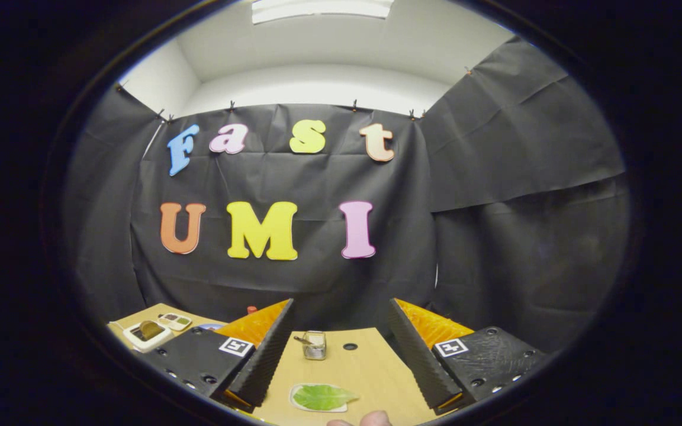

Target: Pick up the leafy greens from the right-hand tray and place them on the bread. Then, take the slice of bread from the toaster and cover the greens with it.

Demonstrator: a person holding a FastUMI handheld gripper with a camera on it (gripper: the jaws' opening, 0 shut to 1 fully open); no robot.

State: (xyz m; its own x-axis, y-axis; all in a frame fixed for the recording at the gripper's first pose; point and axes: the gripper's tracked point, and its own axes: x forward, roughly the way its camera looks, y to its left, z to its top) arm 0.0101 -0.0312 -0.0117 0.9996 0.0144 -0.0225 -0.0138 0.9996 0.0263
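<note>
1. The gripper [339,349] was held above a light wooden table [370,367], its two fingers spread wide apart and grasping nothing. Each finger was a black wedge with a ribbed inner pad [270,349] and an orange, faceted outer face, mounted on a matte black block that carried a small square black-and-white marker.

2. The leafy greens [323,397] lay on the table between the fingers, near the camera and slightly left of centre. They appeared as a single flat, pointed green leaf with a pale midrib, resting on a thin white tray [297,396] whose rounded outline followed the leaf's shape. Neither finger touched the leaf or the tray.

3. The toaster [314,345] stood farther off, beyond the leaf and between the fingertips. It was a small, boxy metal object with a shiny, banded side. A brownish edge, probably the slice of bread [304,339], projected from its top toward the left; it was too small to identify with certainty.

4. A small dark round hole [350,346] lay in the table surface just right of the toaster.

5. At the far left of the table, beyond the left finger's block, sat a white rounded-square dish [147,335] holding a brown, glossy item, and just behind it a second small dish [175,321] with greenish contents.

6. Pale fingertips [370,419] of a person showed at the nearest edge, just right of the leaf's tray.
</note>
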